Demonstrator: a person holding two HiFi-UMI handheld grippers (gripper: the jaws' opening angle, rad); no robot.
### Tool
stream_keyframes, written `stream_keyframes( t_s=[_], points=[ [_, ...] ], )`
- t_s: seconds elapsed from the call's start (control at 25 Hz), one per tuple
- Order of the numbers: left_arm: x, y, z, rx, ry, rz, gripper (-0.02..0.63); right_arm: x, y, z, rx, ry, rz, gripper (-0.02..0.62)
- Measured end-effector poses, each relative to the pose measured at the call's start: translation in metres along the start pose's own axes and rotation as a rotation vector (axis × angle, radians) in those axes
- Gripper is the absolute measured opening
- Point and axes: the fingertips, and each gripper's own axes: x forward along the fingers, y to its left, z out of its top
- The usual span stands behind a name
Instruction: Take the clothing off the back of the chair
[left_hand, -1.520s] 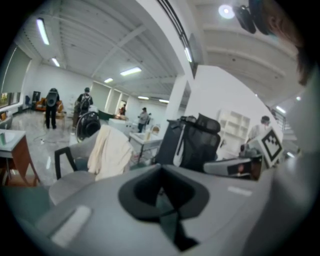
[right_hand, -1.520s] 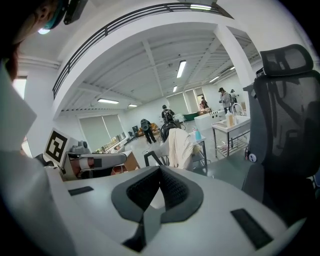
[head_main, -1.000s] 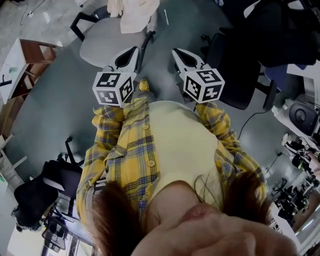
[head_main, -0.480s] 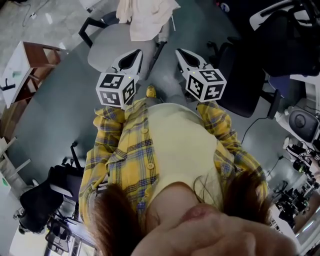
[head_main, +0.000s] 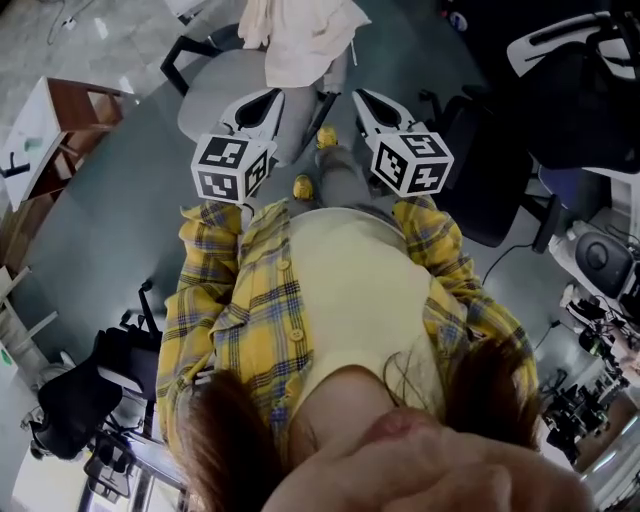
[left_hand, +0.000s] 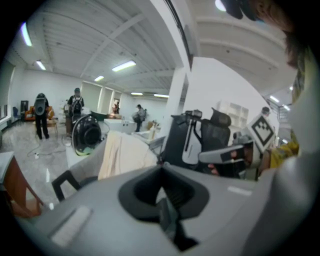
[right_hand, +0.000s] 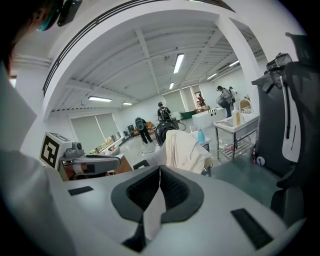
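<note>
Nearest, in front of the person's plaid shirt (head_main: 235, 320), both claws are held out side by side, apart from each other and pointing toward the chair (head_main: 215, 90). The left gripper (head_main: 262, 100) is clenched on nothing: in its own view the jaws meet with no cloth between them. The right gripper (head_main: 372, 103) is likewise closed and empty. The step in hand reads as the reach toward the chair, so the first thing to get right is to spread both pairs of jaws before they arrive, not against the fabric. Just beyond the tips lies the grey seat, with a black armrest (head_main: 183, 48) at its left. Past the seat, the clothing (head_main: 305, 35), a pale cream garment, is draped over the chair back and hangs down it, untouched. It looks light and limp, so it will likely sag and slide if it is taken at one spot only. Better to pinch it near the top edge at two places well apart, one per claw, catching cloth alone and not the back beneath. Then lift it straight up until the fold clears the top, and only then draw it toward the body, so that no hanging part snags the armrest. To the right stands a black office chair (head_main: 480, 160), near enough that the right elbow should stay tucked.
</note>
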Motion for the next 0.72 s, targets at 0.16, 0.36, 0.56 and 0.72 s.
stream_keyframes(
  t_s=[0.16,0.36,0.56,0.72],
  points=[
    [0.021,0.017,0.009,-0.002,0.006,0.021,0.002,0.026,-0.015,0.016,-0.003,-0.003,0.021,0.014],
    [0.058,0.037,0.021,0.004,0.027,0.032,0.002,0.060,-0.034,0.035,-0.014,0.014,0.052,0.014],
    [0.093,0.051,0.029,-0.001,0.042,0.030,0.002,0.086,-0.057,0.045,-0.024,0.042,0.055,0.015],
    [0.118,0.062,0.032,0.014,0.069,0.029,0.002,0.104,-0.073,0.046,-0.026,0.070,0.055,0.015]
  ],
)
